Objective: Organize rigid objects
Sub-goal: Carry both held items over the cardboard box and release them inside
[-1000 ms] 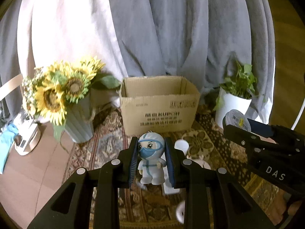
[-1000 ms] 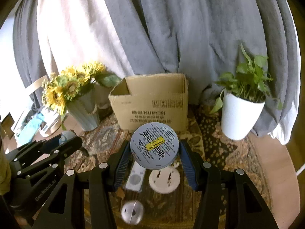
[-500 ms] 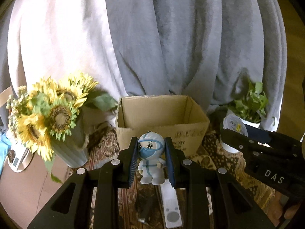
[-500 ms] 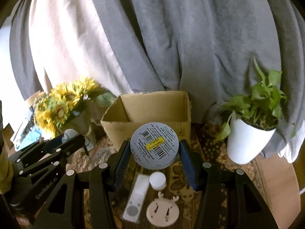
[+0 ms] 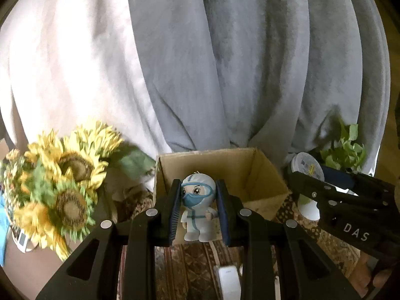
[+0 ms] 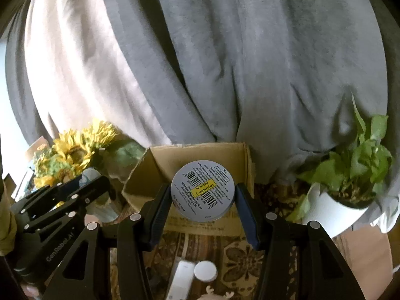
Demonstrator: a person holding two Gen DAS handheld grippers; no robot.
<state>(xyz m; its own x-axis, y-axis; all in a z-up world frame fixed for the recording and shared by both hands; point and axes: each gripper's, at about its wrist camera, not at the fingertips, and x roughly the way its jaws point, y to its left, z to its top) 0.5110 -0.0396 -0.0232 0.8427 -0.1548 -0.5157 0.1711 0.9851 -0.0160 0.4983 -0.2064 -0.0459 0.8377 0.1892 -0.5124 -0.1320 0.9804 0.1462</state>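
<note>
Figurine (image 5: 197,206), light hard plastic (likely slick), hangs pinched at its head in the left tongs (image 5: 198,208) before the cardboard box (image 5: 260,175); at three o'clock, right tongs (image 6: 203,201) clamp a rigid tin (image 6: 203,191) by its rim.

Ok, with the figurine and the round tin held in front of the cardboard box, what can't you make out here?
- Brown cardboard box: its floor, both wrist views; hidden by the white masked figurine and the round silver tin.
- White remote on the patterned rug: cut off by the bottom edge, right wrist view.
- Yellow sunflowers: blurred, left wrist view.
- Tin label's small print: too small.
</note>
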